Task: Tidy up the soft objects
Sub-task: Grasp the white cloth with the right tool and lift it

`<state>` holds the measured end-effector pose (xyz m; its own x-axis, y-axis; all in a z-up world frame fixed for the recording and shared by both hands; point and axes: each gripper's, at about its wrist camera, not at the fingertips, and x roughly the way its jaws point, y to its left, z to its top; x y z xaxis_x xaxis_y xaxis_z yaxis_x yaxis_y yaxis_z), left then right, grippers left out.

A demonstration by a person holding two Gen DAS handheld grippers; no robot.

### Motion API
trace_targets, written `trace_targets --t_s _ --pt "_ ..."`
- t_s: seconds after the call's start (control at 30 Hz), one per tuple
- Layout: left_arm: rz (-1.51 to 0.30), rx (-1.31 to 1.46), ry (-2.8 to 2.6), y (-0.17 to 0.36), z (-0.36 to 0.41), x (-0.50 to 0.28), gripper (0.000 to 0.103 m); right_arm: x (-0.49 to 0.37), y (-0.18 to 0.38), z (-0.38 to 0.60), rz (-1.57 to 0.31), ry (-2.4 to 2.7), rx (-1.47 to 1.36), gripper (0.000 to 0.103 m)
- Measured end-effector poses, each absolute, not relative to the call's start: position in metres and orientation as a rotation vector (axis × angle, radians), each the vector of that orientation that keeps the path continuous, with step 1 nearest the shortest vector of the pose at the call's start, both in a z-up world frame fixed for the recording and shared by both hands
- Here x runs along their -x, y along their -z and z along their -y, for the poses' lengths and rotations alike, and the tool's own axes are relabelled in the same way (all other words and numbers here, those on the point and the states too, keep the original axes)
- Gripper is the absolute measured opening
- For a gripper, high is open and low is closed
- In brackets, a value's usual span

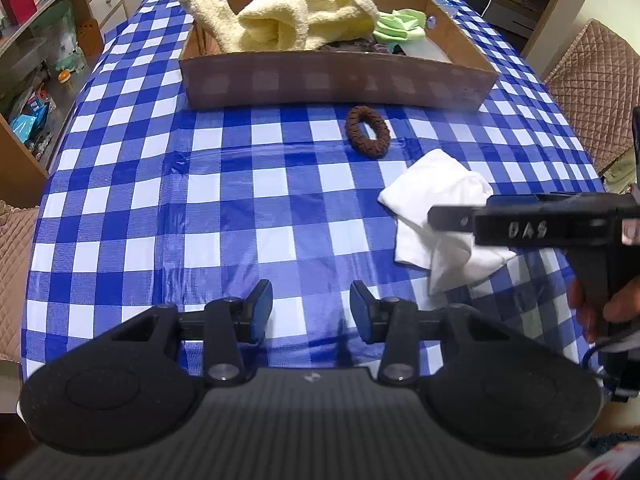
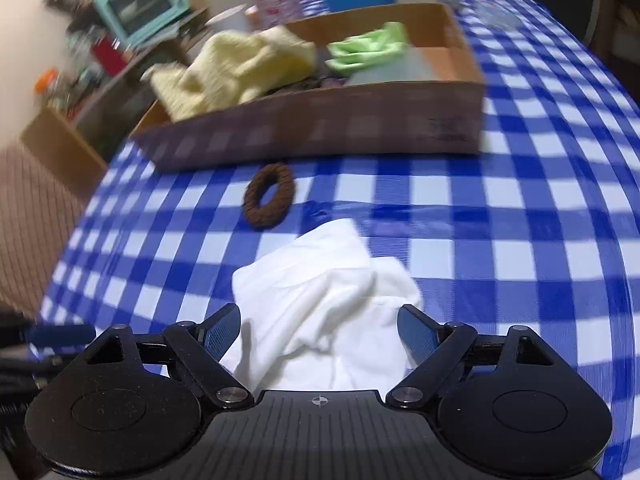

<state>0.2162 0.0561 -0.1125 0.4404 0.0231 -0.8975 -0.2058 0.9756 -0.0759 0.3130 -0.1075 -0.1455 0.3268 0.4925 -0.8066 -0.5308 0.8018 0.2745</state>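
One white cloth (image 2: 320,300) and one brown scrunchie (image 2: 269,196) lie before one cardboard box (image 1: 336,80), the right gripper (image 2: 320,334) spread wide over the cloth, the left gripper (image 1: 311,312) half-open and empty.

Left wrist view, clock directions from frame centre. Cardboard box (image 1: 336,84) at 12 o'clock on the tablecloth (image 1: 224,216), far side of table. In box: towel (image 1: 280,16) in the left part, draped over the left wall; smaller folded cloth (image 1: 400,26) to its right, at about 1 o'clock. Cups and containers stand behind the box.

Hair scrunchie (image 1: 368,132) on the tablecloth just before the box's front wall, near 1 o'clock. Crumpled cloth (image 1: 432,216) nearer than the scrunchie, at 3 o'clock, apart from it.

Right gripper (image 2: 320,334) sits over the crumpled cloth's near edge, jaws either side. Left gripper (image 1: 311,312) at 6 o'clock, over bare tablecloth.
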Motion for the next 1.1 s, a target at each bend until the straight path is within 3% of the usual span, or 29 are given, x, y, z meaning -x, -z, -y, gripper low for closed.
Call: trace_targets --t_s 0.17,0.23,0.47,0.53,0.83,1.1 --pt "-1.112 0.181 -0.145 0.116 -0.059 -0.220 0.039 -0.292 0.151 0.082 -0.968 -0.678 0.232 0.081" --pt "-1.112 0.178 -0.145 0.118 -0.060 -0.221 0.039 -0.283 0.153 0.077 -0.923 -0.668 0.309 0.067" --pt "-1.107 0.176 -0.131 0.121 -0.060 -0.227 0.039 -0.277 0.152 0.081 -0.888 -0.689 0.333 0.038" --pt "-1.100 0.171 -0.122 0.121 -0.058 -0.229 0.039 -0.280 0.149 0.085 -0.889 -0.694 0.311 0.019" --pt "-1.035 0.123 -0.073 0.122 -0.049 -0.254 0.039 -0.310 0.127 0.123 -0.889 -0.596 0.159 0.015" --pt "-0.987 0.097 -0.034 0.128 -0.044 -0.295 0.047 -0.333 0.114 0.151 -0.884 -0.531 0.074 0.015"
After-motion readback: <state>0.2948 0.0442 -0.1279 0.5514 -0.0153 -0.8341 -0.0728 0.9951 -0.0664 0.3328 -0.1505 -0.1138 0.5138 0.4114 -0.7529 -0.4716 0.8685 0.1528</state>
